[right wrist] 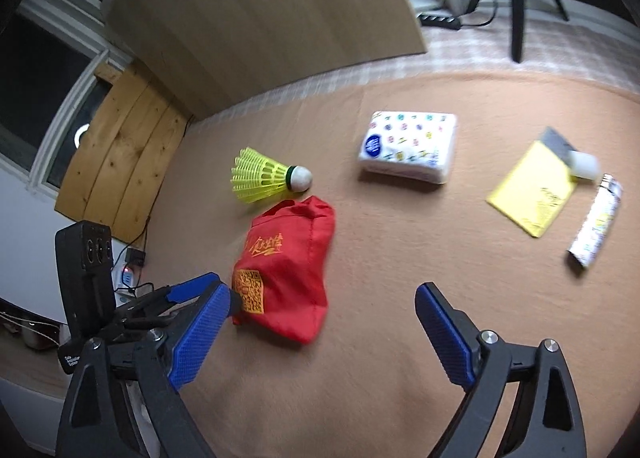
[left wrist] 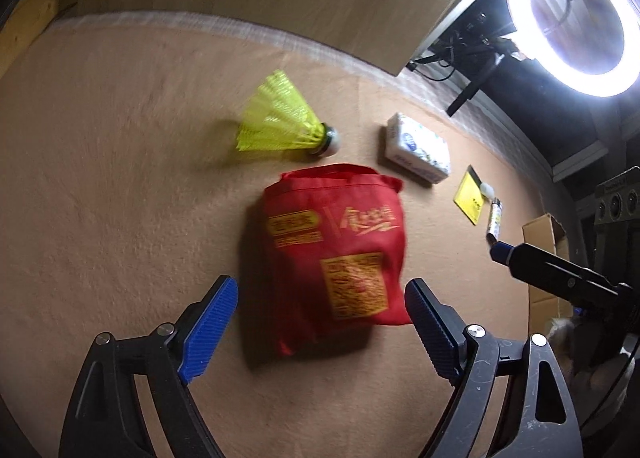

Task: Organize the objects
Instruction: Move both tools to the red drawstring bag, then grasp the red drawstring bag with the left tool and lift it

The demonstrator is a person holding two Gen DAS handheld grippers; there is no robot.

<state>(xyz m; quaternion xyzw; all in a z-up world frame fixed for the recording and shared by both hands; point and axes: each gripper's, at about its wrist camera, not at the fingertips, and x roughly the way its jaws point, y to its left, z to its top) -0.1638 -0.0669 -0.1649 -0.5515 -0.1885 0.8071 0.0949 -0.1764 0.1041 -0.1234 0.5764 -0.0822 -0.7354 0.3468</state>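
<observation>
- On the tan mat point(left wrist: 120, 217), the red pouch point(left wrist: 340, 250) lies flat right between the left gripper point(left wrist: 322, 322) fingers, jaws spread wide, nothing grabbed.
- Right gripper point(right wrist: 324, 334) is spread too, empty; pouch sits toward its left finger point(right wrist: 200, 338), yellow shuttlecock point(right wrist: 266, 177) just beyond.

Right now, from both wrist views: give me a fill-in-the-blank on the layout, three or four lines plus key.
1. The shuttlecock has a skirt coloured ____.
2. The left gripper is open around the ____ cloth bag.
3. The tissue pack lies ____ of the bag in the right wrist view.
4. The right gripper holds ____.

Missing words: yellow; red; right; nothing
</observation>
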